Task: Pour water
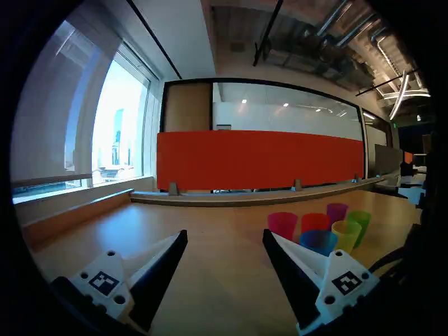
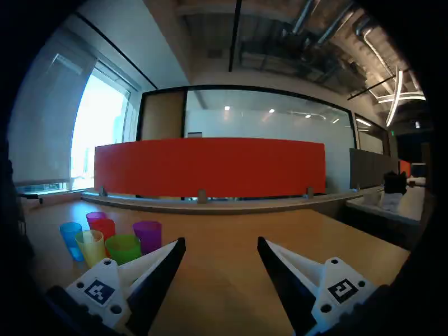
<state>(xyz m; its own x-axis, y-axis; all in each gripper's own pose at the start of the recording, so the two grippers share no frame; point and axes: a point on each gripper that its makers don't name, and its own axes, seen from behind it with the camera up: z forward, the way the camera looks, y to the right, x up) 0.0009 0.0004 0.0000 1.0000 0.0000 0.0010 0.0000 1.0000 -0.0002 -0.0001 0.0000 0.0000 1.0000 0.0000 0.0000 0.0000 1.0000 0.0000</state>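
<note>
here, left tongs [image 1: 224, 233] and right tongs [image 2: 221, 241] both stand apart and empty over the worktop [image 1: 224, 213], the upright cluster of cups [image 1: 315, 223] lying ahead-right of the left, ahead-left of the right, seemingly about equally near.

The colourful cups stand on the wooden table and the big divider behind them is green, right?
No, the divider is red, not green; the right gripper view shows it. The colourful cups do stand on the wooden table.

Cups [image 1: 316, 224] cluster on the table [image 1: 224, 246], before a partition [image 1: 257, 159].
</note>
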